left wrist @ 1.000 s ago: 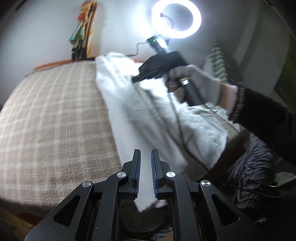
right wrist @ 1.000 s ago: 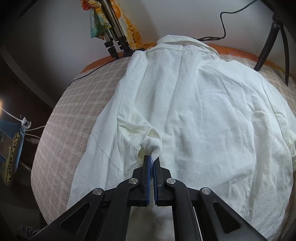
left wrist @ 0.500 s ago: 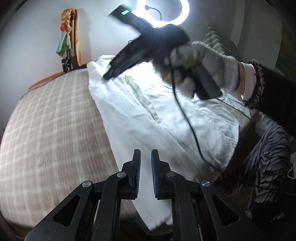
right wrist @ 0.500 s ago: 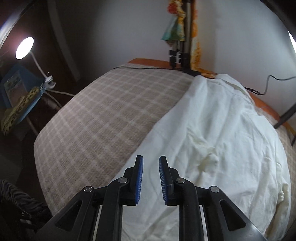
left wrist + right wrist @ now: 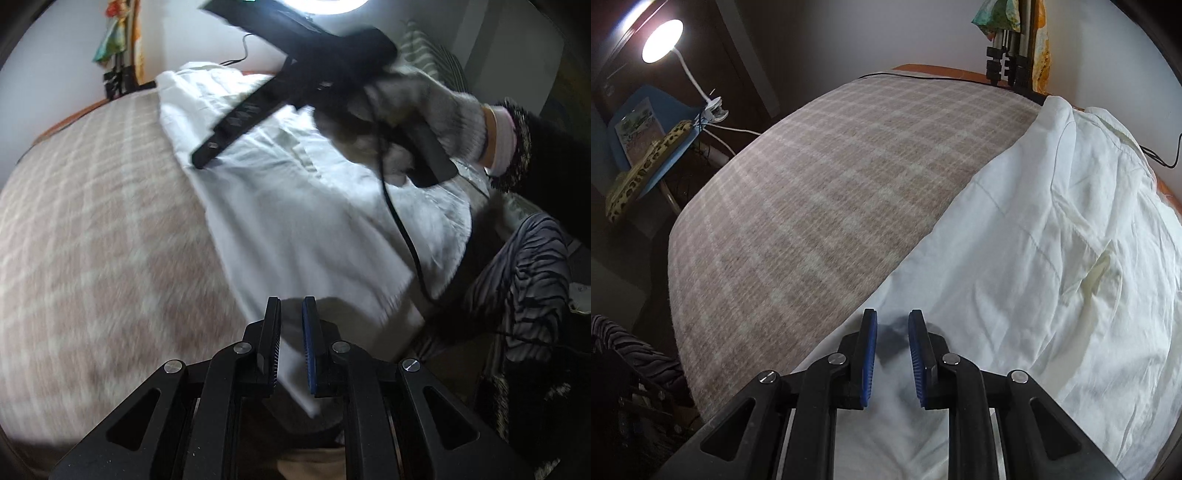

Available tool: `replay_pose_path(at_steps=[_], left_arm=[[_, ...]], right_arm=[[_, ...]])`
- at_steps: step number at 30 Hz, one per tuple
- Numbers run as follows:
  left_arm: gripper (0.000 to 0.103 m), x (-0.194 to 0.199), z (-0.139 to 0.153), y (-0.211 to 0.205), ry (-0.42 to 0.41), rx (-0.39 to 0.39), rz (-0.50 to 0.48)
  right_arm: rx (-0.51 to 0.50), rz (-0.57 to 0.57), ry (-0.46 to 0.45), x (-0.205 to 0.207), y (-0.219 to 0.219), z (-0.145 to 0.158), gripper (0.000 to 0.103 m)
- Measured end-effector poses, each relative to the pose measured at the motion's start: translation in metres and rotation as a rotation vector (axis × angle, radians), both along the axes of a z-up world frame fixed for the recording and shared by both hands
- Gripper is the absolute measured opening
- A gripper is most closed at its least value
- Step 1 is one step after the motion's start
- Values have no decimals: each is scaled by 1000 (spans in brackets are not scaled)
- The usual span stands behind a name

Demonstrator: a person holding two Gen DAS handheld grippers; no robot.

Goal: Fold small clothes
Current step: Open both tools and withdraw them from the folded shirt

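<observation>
White shirt (image 5: 1034,258) lies apparently untouched beneath right claw (image 5: 892,354).

Checked beige blanket (image 5: 820,206) over the bed — white shirt (image 5: 1052,258) spread flat on it

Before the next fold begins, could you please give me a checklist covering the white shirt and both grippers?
1. Right gripper has no cloth pinched: ok, jaws stand apart over the white shirt.
2. Left gripper empty: ok, narrow gap with nothing clamped.
3. Sleeve lies folded on the shirt body: ok.
4. Shirt hem fully on the checked blanket: not ok, the near edge hangs past it.
5. Blanket beside the shirt free for folding: ok.
6. Shirt wrinkle-free: not ok, creases show.
</observation>
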State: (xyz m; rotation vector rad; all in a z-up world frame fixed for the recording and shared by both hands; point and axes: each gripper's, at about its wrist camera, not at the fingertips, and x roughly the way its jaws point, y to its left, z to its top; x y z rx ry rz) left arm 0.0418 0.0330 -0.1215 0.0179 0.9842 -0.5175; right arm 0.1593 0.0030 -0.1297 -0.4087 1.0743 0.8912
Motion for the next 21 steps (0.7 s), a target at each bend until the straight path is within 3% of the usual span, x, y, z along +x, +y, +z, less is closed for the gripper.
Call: replay_pose_path(at_steps=[7, 16, 21], left_arm=[[10, -30, -5, 20, 41, 20, 51], [10, -20, 36, 62, -102, -34, 238], [10, -15, 51, 60, -156, -42, 262]], right_arm=[[25, 58, 15, -53, -5, -2, 20], [24, 145, -21, -121, -7, -4, 20], [61, 131, 42, -139, -21, -3, 20]])
